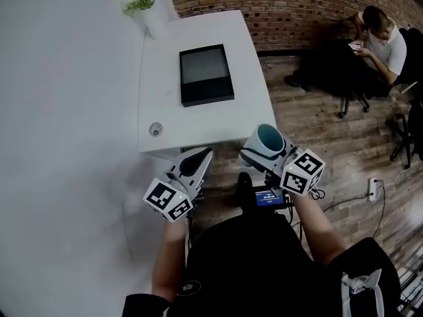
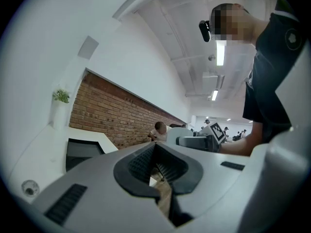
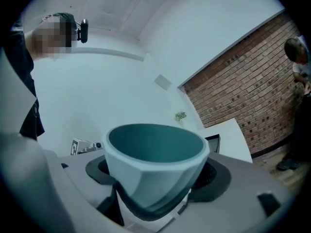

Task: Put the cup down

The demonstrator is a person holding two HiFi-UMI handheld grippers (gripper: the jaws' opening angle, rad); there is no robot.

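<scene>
Right gripper is clamped on the cup. The right gripper view shows both dark pads squeezing the lower body of the cup, which is pale outside and teal inside, with its mouth open toward the camera and nothing visible in it. Head view puts the cup in the air just off the near right corner of the white table, tilted, with its mouth facing away from the person. It's not touching the table. Left gripper sits just off the table's near edge, left of the cup and apart from it. The left gripper view shows its jaws closed together with nothing between them. On the table, a black tray lies around the middle, toward the far side, and shows a grey inner surface. A small round disc is at the near left corner; can't tell what it is. A small green plant in a white pot stands at the far left corner against the white wall. A brick wall runs behind the table's far end. Right of the table is wood floor, with a seated person well away by the brick wall and a white power strip on the floor to the near right.
</scene>
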